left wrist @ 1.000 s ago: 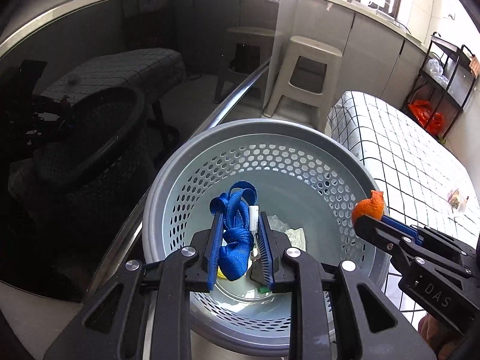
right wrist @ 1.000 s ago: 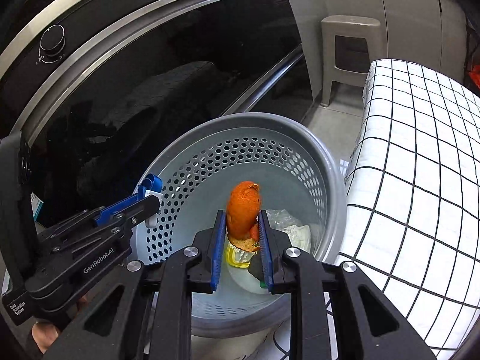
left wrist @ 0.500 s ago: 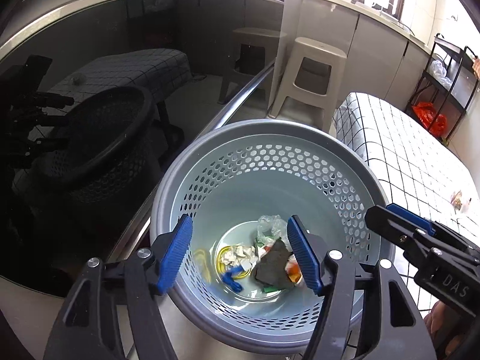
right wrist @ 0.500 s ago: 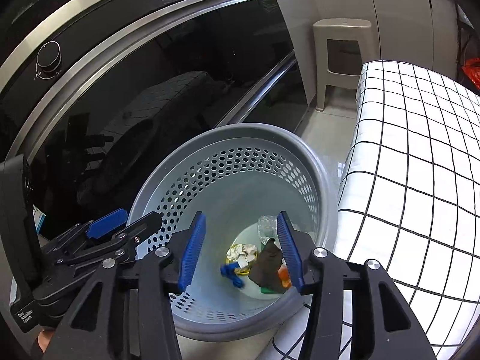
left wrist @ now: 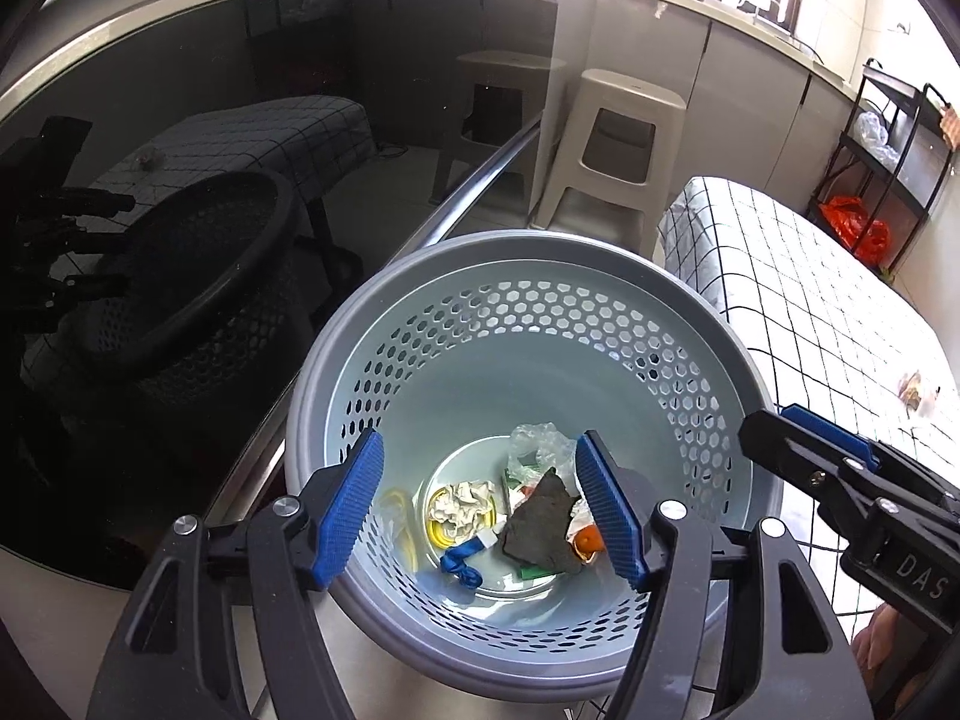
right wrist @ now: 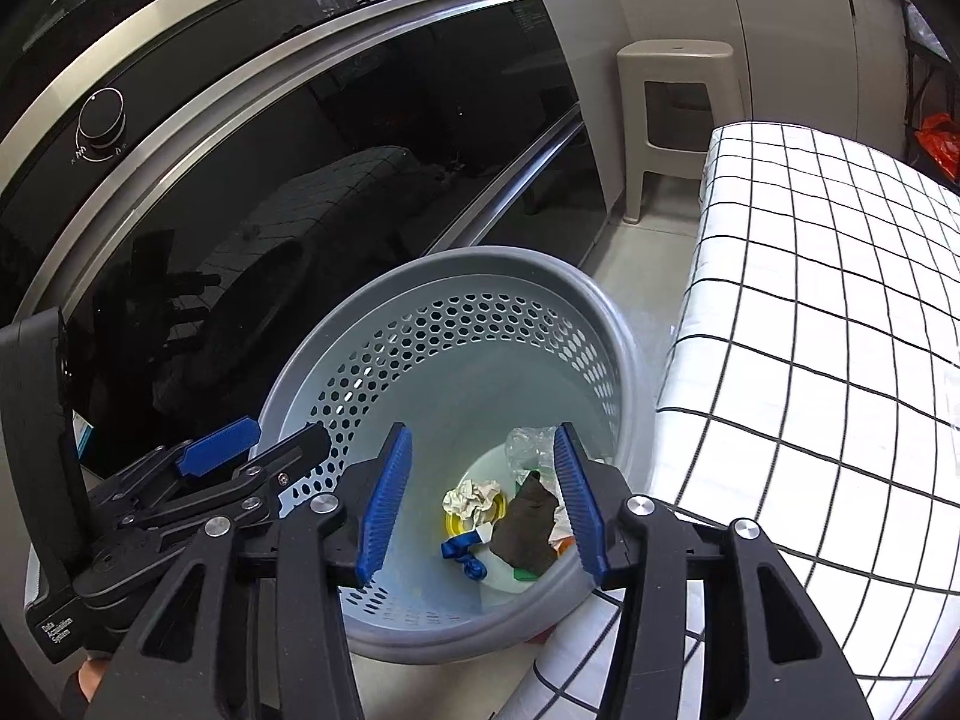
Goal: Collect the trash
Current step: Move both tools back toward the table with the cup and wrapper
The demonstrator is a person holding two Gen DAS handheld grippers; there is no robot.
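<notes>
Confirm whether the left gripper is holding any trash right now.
No, the left gripper is open and empty above the basket.

Basket [left wrist: 384, 324]: grey rim, pale blue-grey wall pierced with a hexagon pattern.
Contents: blue ribbon [left wrist: 461, 561]; white crumpled paper [left wrist: 462, 501]; dark grey-brown scrap [left wrist: 540, 531]; orange peel [left wrist: 588, 539]; clear plastic wrap [left wrist: 540, 441].
Tablecloth [right wrist: 810, 300]: white, black grid.
Stool [left wrist: 621, 138]: beige.
Left tool [left wrist: 480, 525], right tool [right wrist: 483, 507]: black, blue pads.
</notes>
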